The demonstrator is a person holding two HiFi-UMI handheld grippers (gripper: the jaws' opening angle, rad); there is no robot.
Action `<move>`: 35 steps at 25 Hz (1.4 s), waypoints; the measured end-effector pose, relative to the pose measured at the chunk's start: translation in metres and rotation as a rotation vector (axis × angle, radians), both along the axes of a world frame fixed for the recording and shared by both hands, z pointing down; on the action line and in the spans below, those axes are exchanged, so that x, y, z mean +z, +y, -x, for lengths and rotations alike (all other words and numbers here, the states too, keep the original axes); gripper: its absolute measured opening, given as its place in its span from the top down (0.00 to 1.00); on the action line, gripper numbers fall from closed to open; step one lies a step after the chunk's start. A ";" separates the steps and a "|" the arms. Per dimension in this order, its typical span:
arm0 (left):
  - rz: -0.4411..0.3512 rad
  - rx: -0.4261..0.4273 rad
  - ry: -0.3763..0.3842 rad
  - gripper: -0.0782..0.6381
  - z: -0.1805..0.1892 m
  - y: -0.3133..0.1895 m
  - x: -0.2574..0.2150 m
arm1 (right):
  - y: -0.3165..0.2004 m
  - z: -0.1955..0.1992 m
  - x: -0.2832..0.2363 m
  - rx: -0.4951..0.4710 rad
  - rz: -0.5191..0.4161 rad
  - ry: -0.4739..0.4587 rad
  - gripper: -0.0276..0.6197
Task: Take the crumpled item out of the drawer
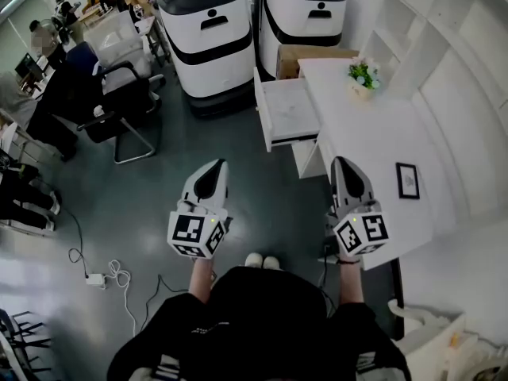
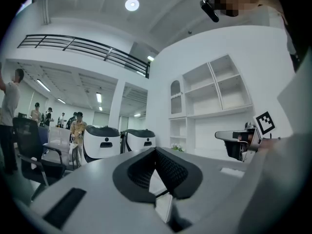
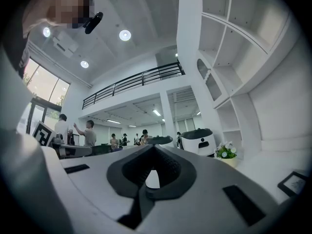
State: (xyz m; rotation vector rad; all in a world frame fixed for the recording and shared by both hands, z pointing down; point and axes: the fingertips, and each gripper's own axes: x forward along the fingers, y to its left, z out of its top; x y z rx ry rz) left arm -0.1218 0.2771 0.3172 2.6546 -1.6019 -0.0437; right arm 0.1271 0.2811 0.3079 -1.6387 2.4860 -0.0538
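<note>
A white drawer [image 1: 284, 114] stands pulled out from the left side of the white desk [image 1: 373, 141], ahead of me. Its inside looks pale, and I cannot make out a crumpled item in it. My left gripper [image 1: 216, 165] hangs over the grey floor, well short of the drawer, with its jaws together and nothing held. My right gripper [image 1: 341, 162] hovers by the desk's near left edge, also shut and empty. In the left gripper view the left gripper [image 2: 156, 150] points level across the room. The right gripper [image 3: 153, 147] does the same in the right gripper view.
Two large white machines [image 1: 208, 32] [image 1: 304, 10] stand beyond the drawer, with a cardboard box [image 1: 311, 52] beside them. A flower pot [image 1: 363, 75] and a small framed picture [image 1: 407, 180] sit on the desk. An office chair [image 1: 119, 105] and floor cables [image 1: 107, 276] lie left.
</note>
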 end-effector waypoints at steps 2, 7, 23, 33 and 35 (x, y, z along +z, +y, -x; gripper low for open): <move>0.000 0.001 -0.002 0.89 -0.004 0.000 0.001 | -0.001 -0.004 0.001 -0.001 -0.005 -0.007 0.97; 0.019 -0.003 -0.011 0.90 -0.009 0.000 0.009 | -0.009 -0.013 0.006 0.007 0.013 -0.010 0.97; 0.073 -0.016 0.002 0.90 -0.001 -0.087 0.033 | -0.103 0.001 0.035 -0.020 0.075 -0.031 0.97; 0.107 0.045 0.008 0.90 0.005 -0.182 0.047 | -0.189 0.018 0.045 0.015 0.119 -0.030 0.97; 0.118 0.059 0.007 0.90 0.006 -0.198 0.051 | -0.201 0.021 0.047 0.025 0.127 -0.027 0.97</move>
